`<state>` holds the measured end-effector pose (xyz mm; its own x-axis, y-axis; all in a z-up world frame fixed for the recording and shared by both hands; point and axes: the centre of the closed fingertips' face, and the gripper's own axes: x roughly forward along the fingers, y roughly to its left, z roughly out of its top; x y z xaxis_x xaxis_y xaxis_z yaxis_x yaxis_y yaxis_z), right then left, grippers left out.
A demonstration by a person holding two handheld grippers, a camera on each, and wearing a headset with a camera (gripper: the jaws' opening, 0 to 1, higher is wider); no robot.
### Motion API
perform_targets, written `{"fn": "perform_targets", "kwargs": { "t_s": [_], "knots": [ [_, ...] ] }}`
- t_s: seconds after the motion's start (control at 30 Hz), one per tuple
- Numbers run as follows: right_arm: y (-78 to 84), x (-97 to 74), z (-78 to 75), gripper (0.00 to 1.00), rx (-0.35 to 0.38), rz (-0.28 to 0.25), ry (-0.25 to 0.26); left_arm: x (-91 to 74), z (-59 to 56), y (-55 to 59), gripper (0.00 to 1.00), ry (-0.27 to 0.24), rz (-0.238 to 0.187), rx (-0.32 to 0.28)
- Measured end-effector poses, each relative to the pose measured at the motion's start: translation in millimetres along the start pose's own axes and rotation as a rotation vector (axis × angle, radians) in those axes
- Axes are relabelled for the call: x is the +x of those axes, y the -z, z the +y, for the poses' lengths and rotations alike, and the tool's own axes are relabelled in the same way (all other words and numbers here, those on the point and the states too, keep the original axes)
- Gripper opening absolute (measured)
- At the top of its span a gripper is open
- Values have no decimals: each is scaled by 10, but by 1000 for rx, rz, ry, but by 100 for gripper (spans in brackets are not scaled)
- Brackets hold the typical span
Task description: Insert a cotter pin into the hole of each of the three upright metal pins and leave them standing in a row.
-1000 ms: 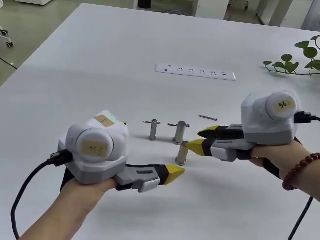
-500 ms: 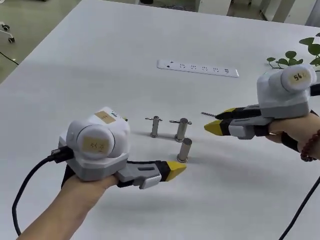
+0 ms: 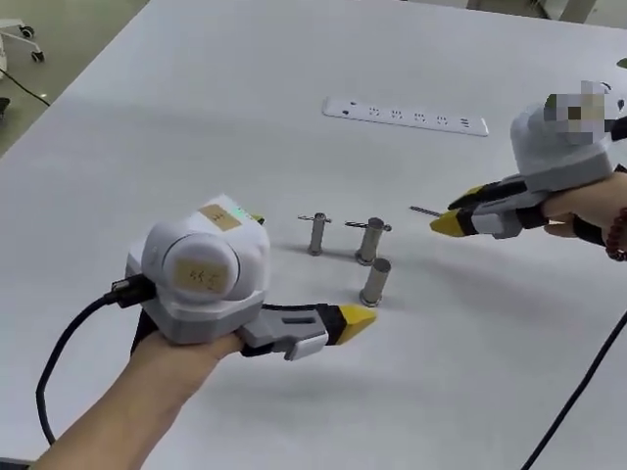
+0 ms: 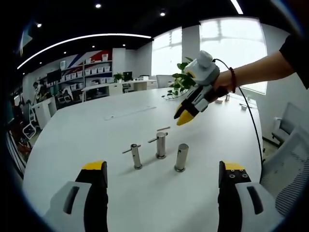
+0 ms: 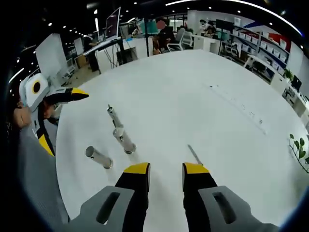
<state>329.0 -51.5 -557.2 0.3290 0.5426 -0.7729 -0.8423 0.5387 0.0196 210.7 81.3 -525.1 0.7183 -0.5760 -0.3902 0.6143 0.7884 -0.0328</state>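
The cotter pin (image 3: pixel 424 211) lies flat, roughly end-on, just left of the right gripper (image 3: pixel 446 224), which is narrowly parted and apparently empty.

My left gripper (image 3: pixel 355 322) and right gripper (image 3: pixel 446 223) are rounded white shells with black jaws tipped yellow — black cables (image 3: pixel 69 343) trail off, and a red-brown bead bracelet (image 3: pixel 617 240) circles my right wrist.
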Motion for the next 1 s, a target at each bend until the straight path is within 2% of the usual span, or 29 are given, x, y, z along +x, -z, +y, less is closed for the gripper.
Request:
{"fn": "perform_targets", "kwargs": {
  "t_s": [0.1,0.17,0.2,0.5,0.6,1.0],
  "knots": [
    [33,66,-68,21,10,31,-12,2,-2,11,95,-2,5,0],
    [66,159,-191,21,-3,58,-14,6,-2,23,94,-1,10,0],
    [77,164,-200,21,1,67,-13,8,-3,27,94,-1,11,0],
    [175,343,-515,18,1,118,8,24,-7,61,93,1,21,-4],
    [196,353,-547,17,-38,144,17,29,1,77,93,-1,25,-6],
    [172,413,-588,12,-61,182,0,31,19,74,91,-2,17,-17]
  ]
}}
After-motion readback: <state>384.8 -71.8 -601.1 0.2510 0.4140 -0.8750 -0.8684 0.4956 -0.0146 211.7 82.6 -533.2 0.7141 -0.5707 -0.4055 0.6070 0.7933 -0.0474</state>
